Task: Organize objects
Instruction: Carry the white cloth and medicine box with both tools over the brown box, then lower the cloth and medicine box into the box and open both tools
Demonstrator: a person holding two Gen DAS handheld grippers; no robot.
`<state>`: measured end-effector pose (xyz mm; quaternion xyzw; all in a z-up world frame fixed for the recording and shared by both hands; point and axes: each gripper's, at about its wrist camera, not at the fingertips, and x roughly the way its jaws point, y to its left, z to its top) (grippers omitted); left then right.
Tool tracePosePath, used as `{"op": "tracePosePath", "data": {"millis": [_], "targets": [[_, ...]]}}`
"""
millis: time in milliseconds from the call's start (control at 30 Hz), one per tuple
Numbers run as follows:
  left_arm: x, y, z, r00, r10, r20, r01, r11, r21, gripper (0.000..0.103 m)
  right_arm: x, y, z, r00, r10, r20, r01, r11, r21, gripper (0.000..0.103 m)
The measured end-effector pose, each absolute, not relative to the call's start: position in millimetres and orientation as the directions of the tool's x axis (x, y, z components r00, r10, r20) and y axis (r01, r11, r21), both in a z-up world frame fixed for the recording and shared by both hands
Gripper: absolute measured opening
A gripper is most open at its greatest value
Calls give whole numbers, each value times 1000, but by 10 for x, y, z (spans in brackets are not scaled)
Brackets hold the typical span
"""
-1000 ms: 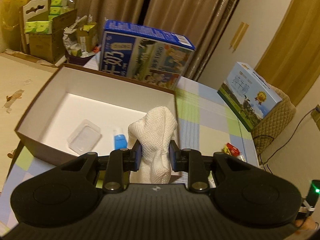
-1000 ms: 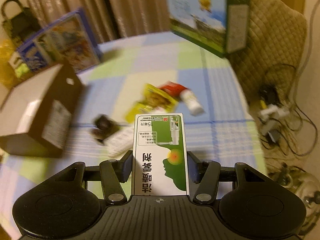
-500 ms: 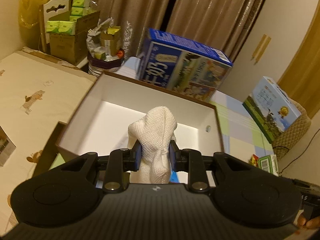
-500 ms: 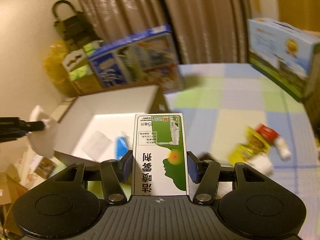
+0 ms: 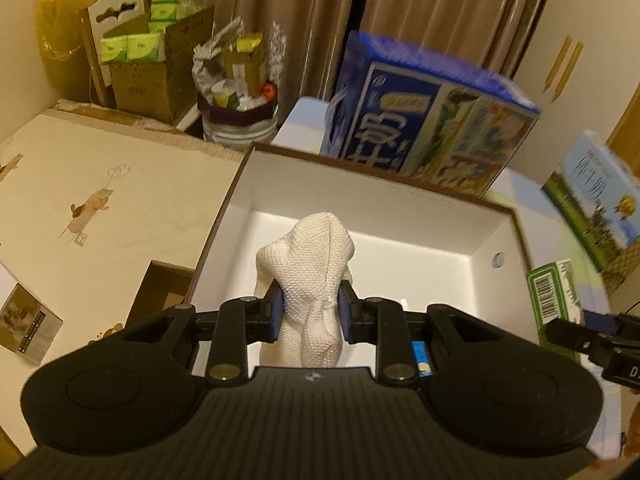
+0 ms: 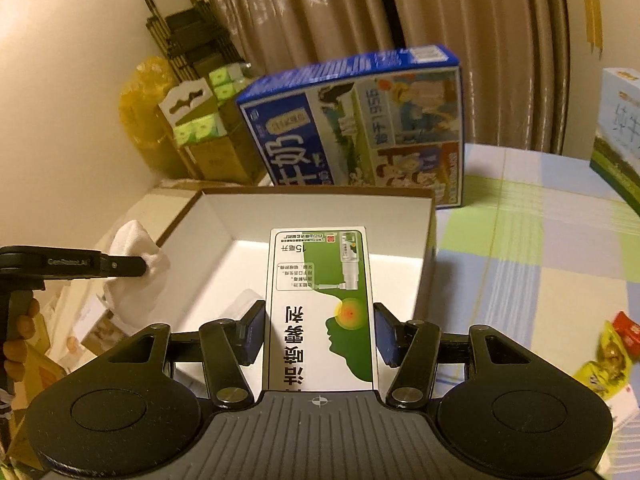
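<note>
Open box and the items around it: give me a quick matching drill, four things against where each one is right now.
Things:
1. white cloth
2. green-and-white spray carton
3. blue milk carton
4. yellow snack packet

Places:
A. lying on the checked tablecloth
B. in the right tongs
C. standing behind the open box
D. in the left tongs

Pairs: 1-D, 2-B, 3-C, 4-A

Blue milk carton (image 6: 352, 128): large white characters "牛奶" on front panel. Green-and-white medicine box (image 6: 322, 312): printed upside down, "15毫升" near far end, large characters "喷雾剂" legible; smaller print illegible. Same box (image 5: 554, 300): barcode on side, digits illegible. Left gripper arm (image 6: 72, 266): embossed lettering, unclear.
</note>
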<state>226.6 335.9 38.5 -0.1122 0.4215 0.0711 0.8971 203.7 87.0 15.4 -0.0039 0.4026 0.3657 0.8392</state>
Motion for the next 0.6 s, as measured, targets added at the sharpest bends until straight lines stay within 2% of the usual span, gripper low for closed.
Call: {"op": "tracePosePath", "data": {"millis": [300, 600], "targets": [[2772, 3462, -66, 540, 60, -840, -193, 980, -54, 23, 2297, 1122, -191, 394, 533, -748, -587, 773, 242, 52], [3066, 3412, -344, 496, 92, -863, -149, 989, 19, 25, 2474, 1307, -395, 418, 453, -787, -597, 790, 138, 52]]}}
